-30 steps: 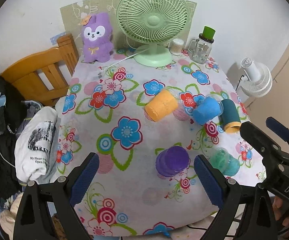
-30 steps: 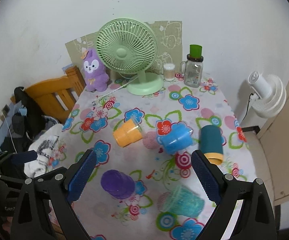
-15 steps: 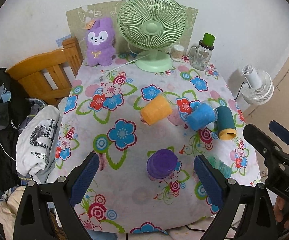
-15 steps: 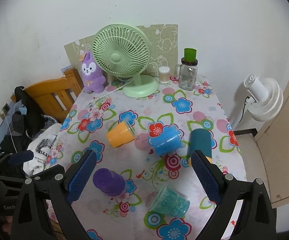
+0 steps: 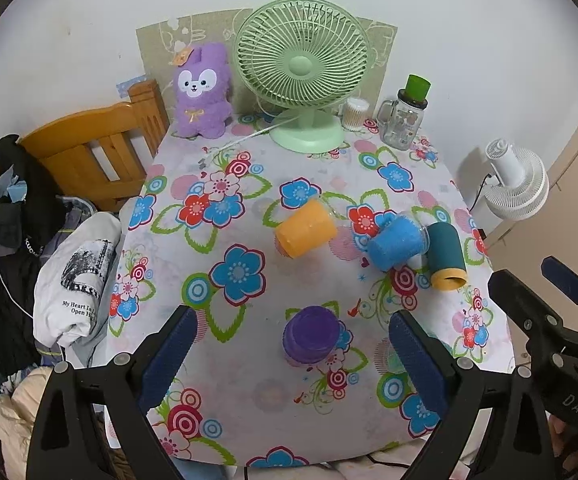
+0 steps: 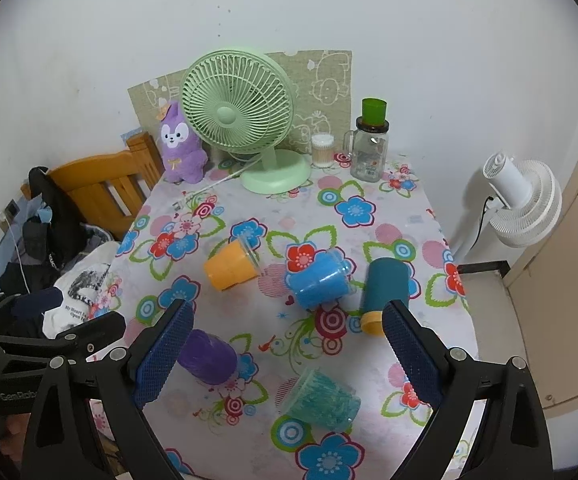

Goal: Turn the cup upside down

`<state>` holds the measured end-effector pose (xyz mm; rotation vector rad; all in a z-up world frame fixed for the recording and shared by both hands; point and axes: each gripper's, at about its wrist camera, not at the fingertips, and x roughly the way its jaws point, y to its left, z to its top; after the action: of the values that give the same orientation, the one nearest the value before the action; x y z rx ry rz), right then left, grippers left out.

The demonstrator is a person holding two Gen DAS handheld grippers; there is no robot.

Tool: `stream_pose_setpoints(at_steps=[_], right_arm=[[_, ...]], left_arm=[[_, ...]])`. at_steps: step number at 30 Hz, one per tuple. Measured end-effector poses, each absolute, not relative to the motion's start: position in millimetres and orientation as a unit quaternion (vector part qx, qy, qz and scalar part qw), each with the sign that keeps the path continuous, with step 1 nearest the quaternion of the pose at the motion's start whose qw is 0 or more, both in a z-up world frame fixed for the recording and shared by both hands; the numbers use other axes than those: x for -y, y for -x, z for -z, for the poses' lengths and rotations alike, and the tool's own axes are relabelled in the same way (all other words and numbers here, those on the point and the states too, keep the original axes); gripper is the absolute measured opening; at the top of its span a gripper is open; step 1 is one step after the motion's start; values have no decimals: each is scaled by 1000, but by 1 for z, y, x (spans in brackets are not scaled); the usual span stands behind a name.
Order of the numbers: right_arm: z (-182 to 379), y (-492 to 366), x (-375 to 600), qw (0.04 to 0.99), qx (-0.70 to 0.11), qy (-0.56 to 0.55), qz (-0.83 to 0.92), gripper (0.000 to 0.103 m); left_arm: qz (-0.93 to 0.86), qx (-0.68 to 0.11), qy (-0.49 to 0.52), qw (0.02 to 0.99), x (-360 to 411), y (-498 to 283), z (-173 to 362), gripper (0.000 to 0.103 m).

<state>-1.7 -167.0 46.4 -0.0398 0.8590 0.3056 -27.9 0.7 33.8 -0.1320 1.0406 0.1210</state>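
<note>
Both grippers have backed away from the table, left gripper (image 5: pixel 289 356) and right gripper (image 6: pixel 285 356) spread wide and empty, purple cup (image 5: pixel 311 338) sitting inverted near the front edge, so flip looks done.

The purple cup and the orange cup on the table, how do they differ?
The purple cup stands with its closed end up, apparently already flipped; the orange cup lies on its side. The purple cup sits near the table's front edge, between the open left tool's fingers in that view; the orange cup lies farther back, mid-table. Both rest on the flowered tablecloth, untouched.
</note>
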Motion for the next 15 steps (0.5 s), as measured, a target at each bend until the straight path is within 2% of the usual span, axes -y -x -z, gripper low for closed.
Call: stream_pose_setpoints(at_steps=[15], right_arm=[[-49, 2, 171, 898, -414, 21, -152, 97]], left_arm=[[-73, -487, 60, 868, 8, 32, -38, 98]])
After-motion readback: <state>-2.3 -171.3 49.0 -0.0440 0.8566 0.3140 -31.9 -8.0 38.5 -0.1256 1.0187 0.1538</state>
